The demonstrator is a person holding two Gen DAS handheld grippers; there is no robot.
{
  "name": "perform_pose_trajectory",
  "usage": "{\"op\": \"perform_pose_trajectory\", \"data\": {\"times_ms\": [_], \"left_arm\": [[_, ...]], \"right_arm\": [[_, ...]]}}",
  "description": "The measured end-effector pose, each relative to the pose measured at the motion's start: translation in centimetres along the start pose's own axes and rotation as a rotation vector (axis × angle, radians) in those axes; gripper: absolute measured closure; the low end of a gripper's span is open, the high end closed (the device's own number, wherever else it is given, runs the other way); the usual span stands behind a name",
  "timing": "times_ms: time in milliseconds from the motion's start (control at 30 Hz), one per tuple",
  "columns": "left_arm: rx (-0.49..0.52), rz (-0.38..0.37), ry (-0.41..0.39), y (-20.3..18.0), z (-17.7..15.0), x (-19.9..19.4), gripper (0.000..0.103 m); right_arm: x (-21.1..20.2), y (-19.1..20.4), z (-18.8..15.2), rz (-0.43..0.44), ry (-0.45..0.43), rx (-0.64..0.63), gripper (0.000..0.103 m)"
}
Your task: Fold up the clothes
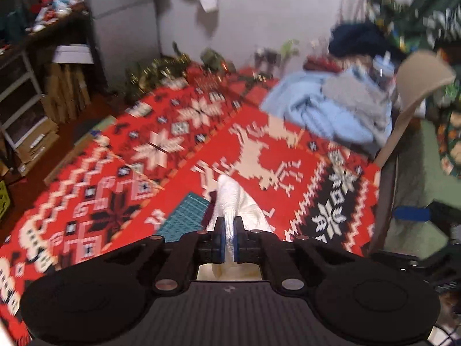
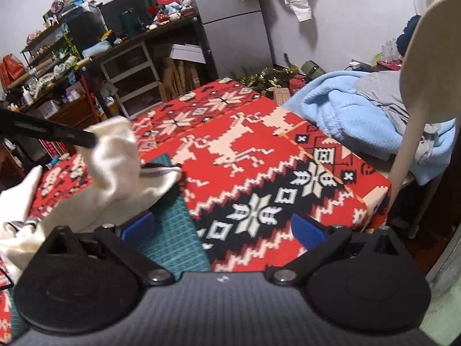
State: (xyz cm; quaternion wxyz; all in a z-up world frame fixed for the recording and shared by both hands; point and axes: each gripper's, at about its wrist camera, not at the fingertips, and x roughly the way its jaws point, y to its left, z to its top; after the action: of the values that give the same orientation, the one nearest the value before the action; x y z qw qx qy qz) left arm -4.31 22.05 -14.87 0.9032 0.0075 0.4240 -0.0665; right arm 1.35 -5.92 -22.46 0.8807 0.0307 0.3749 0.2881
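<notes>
A: What is the left hand-held gripper [image 1: 229,232] doing?

B: Clenched on a bunched ridge of the white garment [image 1: 230,199], low in the centre of the left wrist view; the cloth runs up between the blue pads [image 1: 220,240]; in the right wrist view the same garment [image 2: 112,155] hangs lifted at centre left, its lower part trailing onto the bench [image 2: 288,155] with its red patterned cover.

A: And the right hand-held gripper [image 2: 220,229]?

B: Released, jaws wide apart, nothing between them; it hovers above the cover and a teal mat [image 2: 173,239] at lower centre.

A: How would you do this step well?

B: I would judge the pinch too bunched for a clean fold; the right one should take a free edge or corner, then both draw the cloth taut and lay it flat on the open cover, well apart from the blue blanket pile [image 2: 345,106] at upper right.

A: How does the garment look?

B: Soft, cream-white, crumpled, with a dark-striped trim showing; likely limp and quick to sag.
</notes>
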Motion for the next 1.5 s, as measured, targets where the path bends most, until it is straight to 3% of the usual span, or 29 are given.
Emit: {"op": "perform_pose_trajectory", "data": {"times_ms": [233, 367, 533, 700, 833, 1000, 1033, 1067, 1133, 1267, 1367, 1500], "left_arm": [[-0.106, 0.041, -0.09, 3.9, -3.9, -8.5, 0.098], [-0.172, -0.009, -0.131, 4.8, -6.8, -11.0, 0.098], [-0.17, -0.114, -0.168, 3.2, -9.7, -11.1, 0.098], [-0.135, -0.225, -0.135, -0.1, -11.1, -8.4, 0.098], [-0.119, -0.314, -0.121, -2.6, -11.3, -5.9, 0.098], [-0.07, -0.371, -0.067, -5.9, -11.4, -3.1, 0.098], [-0.066, -0.384, -0.056, -6.3, -11.4, -2.7, 0.098], [-0.063, -0.398, -0.045, -6.8, -11.4, -2.2, 0.098], [-0.052, -0.406, -0.02, -7.3, -11.4, -1.5, 0.098], [-0.07, -0.438, 0.018, -7.0, -10.9, -0.9, 0.096], [-0.073, -0.416, 0.012, -5.7, -9.6, -1.1, 0.095], [-0.026, -0.308, -0.001, -3.7, -6.8, 0.2, 0.069]], "right_arm": [[-1.7, 3.7, -0.2, 0.029, -0.016, -0.049, 0.0], [-2.9, 5.8, 0.2, 0.101, -0.016, -0.057, 0.001], [-4.3, 8.5, 1.0, 0.232, -0.004, -0.033, 0.02], [-5.1, 9.8, 1.6, 0.317, 0.034, 0.044, 0.057], [-4.8, 9.3, 1.6, 0.35, 0.071, 0.131, 0.058], [-2.8, 6.6, 0.2, 0.306, 0.128, 0.292, 0.061], [-2.3, 6.0, -0.2, 0.274, 0.139, 0.312, 0.066], [-1.9, 5.5, -0.6, 0.242, 0.151, 0.324, 0.083], [-1.2, 4.5, -1.4, 0.199, 0.163, 0.342, 0.09], [-0.3, 2.2, -2.5, 0.086, 0.16, 0.332, 0.094], [0.6, 0.2, -2.9, 0.031, 0.167, 0.337, 0.094], [2.2, -1.1, -3.1, -0.016, 0.172, 0.31, 0.095]]}}
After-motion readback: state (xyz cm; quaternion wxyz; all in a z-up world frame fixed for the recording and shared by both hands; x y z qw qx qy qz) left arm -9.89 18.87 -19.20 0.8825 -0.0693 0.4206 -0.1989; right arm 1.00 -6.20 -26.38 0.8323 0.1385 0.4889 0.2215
